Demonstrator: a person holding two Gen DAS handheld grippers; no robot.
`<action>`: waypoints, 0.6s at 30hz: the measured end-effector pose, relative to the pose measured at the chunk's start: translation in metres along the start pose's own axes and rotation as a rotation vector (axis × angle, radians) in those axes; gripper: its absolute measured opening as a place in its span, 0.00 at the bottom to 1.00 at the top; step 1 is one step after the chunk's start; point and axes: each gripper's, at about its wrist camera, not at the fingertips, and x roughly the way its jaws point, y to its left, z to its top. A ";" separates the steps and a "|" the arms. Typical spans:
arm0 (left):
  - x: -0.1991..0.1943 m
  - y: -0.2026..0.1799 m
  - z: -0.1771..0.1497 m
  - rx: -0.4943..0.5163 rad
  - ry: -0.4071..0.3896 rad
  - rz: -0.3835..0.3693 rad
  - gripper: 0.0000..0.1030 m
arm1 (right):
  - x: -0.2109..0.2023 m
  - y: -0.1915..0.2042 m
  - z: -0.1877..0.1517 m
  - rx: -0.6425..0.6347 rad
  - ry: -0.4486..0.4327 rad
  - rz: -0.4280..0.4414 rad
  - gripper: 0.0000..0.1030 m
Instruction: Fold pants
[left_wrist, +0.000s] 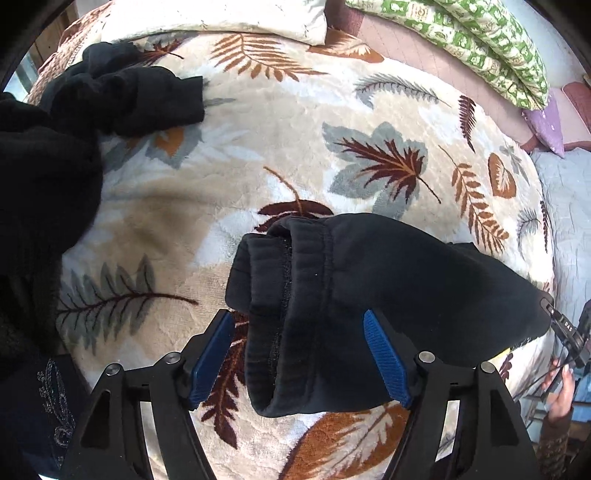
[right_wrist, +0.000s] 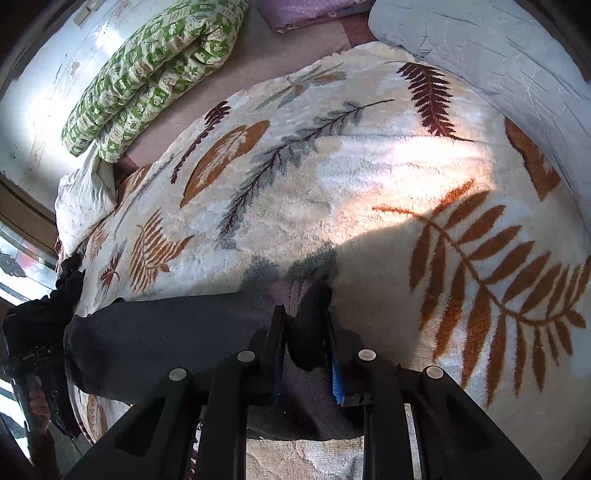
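Observation:
Black sweatpants (left_wrist: 369, 295) lie on a leaf-patterned blanket (left_wrist: 258, 166). In the left wrist view their ribbed elastic band (left_wrist: 273, 306) sits between the blue pads of my left gripper (left_wrist: 299, 354), which is open around it without pinching. The cloth stretches right toward my right gripper (left_wrist: 565, 332), seen at the frame's edge. In the right wrist view my right gripper (right_wrist: 306, 332) is shut on a bunched fold of the pants (right_wrist: 310, 325); the rest of the pants (right_wrist: 166, 339) stretches left.
Another black garment (left_wrist: 122, 92) lies bunched at the blanket's far left. A green patterned quilt (right_wrist: 147, 74) is rolled at the back. A grey quilt (right_wrist: 498, 55) and a purple pillow (left_wrist: 546, 122) lie along the bed's edge.

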 end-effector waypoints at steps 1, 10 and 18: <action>0.006 -0.001 0.004 0.006 0.016 0.010 0.70 | 0.000 0.000 0.000 0.002 0.000 0.000 0.21; -0.001 0.014 0.001 -0.060 0.029 -0.080 0.57 | -0.003 0.001 0.001 0.003 0.004 -0.003 0.22; 0.008 -0.005 -0.005 0.078 0.075 -0.014 0.60 | -0.002 0.001 0.000 0.018 0.006 -0.009 0.22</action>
